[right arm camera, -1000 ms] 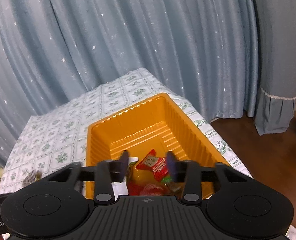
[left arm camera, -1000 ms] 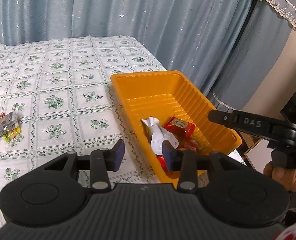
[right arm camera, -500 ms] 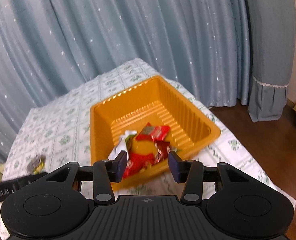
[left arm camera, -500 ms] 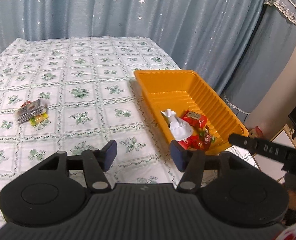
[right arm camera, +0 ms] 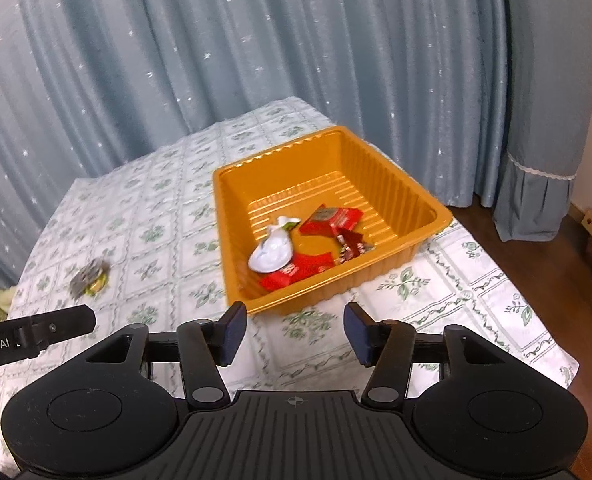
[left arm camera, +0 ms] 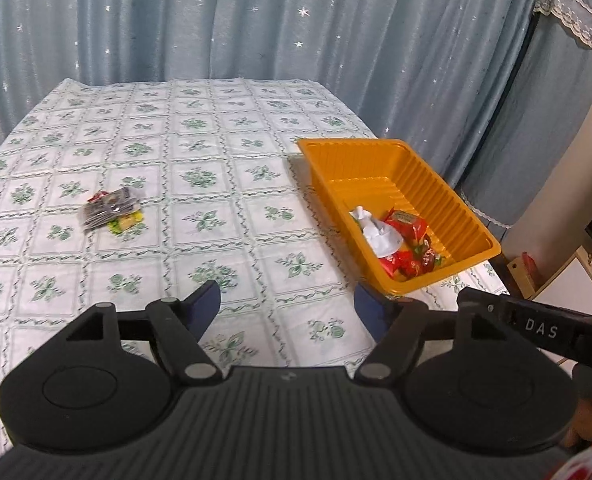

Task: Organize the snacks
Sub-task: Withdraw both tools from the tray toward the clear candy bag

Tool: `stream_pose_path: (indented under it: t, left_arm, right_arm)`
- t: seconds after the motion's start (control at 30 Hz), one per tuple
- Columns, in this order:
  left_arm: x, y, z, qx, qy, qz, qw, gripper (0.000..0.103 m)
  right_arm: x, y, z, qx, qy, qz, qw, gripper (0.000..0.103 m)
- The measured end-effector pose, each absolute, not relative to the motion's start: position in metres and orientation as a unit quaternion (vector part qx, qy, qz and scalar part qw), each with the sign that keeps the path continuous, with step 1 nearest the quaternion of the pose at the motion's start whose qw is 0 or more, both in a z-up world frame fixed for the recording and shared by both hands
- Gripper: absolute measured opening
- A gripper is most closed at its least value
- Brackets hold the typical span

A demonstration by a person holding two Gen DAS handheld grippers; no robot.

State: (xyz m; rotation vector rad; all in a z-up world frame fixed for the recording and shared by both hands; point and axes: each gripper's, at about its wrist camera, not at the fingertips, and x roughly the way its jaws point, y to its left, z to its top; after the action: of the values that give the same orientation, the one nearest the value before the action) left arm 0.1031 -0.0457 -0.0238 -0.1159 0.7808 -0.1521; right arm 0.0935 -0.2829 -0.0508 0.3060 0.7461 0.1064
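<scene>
Left hand-held gripper (left arm camera: 288,300) and right hand-held gripper (right arm camera: 294,330) both pulled back from orange ribbed plastic tray (left arm camera: 475,222), jaws open, empty. Red and white snack packets (right arm camera: 292,252) now in tray. 1 clear-wrapped snack pack (left arm camera: 110,212) left on bench (left arm camera: 216,184); likely next pick.

An orange tray (right arm camera: 435,216) is noted, with red wrappers (right arm camera: 331,218) and a white packet (right arm camera: 272,252). White tablecloth (left arm camera: 200,184) is patterned in green florals; curtain (left arm camera: 256,20) is blue, star-speckled.

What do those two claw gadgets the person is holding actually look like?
Both are matte black plastic. The left claw and right claw each have a ribbed body, two round discs, and dark blue finger pads. White lettering marks a side bar. No cables show.
</scene>
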Motion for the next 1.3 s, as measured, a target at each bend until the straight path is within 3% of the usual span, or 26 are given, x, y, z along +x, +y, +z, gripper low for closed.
stream_pose_path:
  t: [1.3]
  left_arm:
    - [0.091, 0.078, -0.02, -0.073, 0.367, 0.027, 0.927, 0.077]
  right_arm:
    - [0.11, -0.181, -0.047, 0.096, 0.367, 0.149, 0.913, 0.057]
